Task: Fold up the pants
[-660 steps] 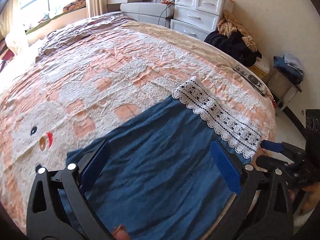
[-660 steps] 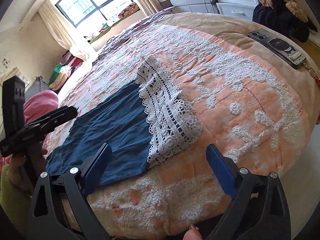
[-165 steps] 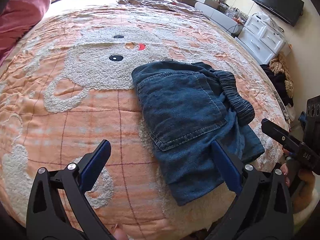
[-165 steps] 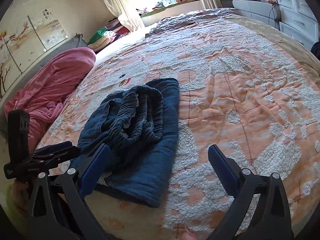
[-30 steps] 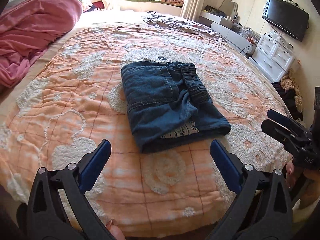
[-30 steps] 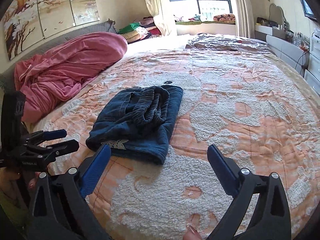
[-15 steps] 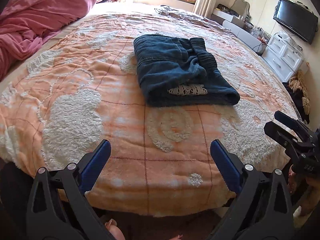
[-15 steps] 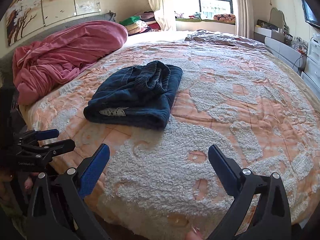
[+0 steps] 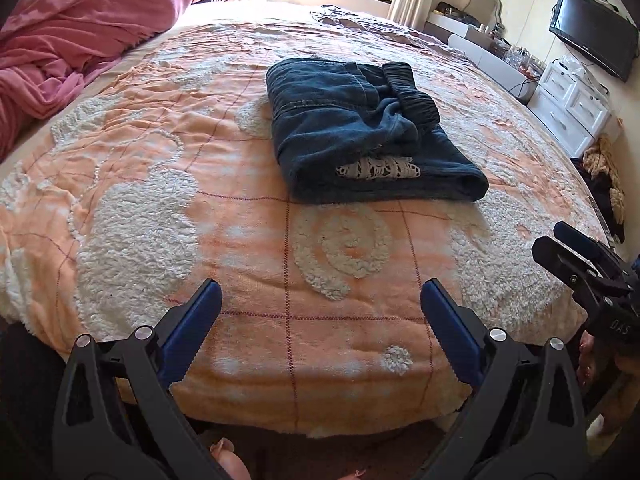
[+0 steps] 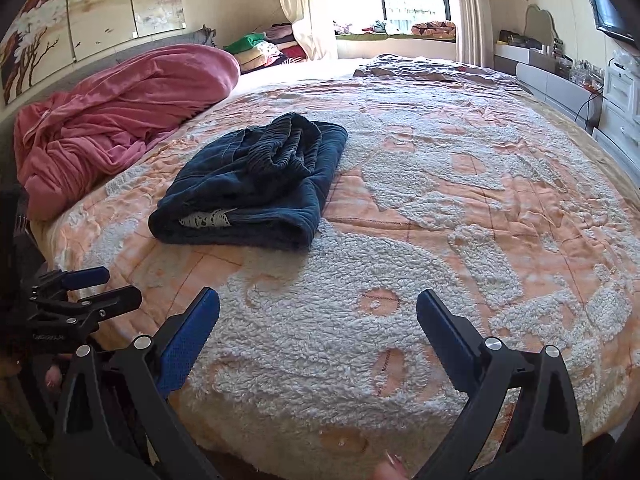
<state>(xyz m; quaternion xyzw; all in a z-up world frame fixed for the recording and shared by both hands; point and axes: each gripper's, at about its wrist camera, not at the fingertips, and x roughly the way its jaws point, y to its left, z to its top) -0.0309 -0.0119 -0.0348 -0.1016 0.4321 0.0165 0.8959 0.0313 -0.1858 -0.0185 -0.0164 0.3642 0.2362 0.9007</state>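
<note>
Grippers pulled back, pants (image 9: 360, 128) folded, lace (image 9: 378, 169) peeking

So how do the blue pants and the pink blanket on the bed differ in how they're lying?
The blue pants are folded into a compact, flat bundle; the pink blanket lies in a loose, rumpled heap. The pants sit near the middle of the bedspread; the blanket is piled at its edge near the wall. The pants show white lace trim; the blanket is plain pink. Both rest on the bed, untouched by either claw.

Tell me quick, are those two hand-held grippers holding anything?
Left hand-held gripper: open, holding nothing.
Right hand-held gripper: open, holding nothing.
</note>
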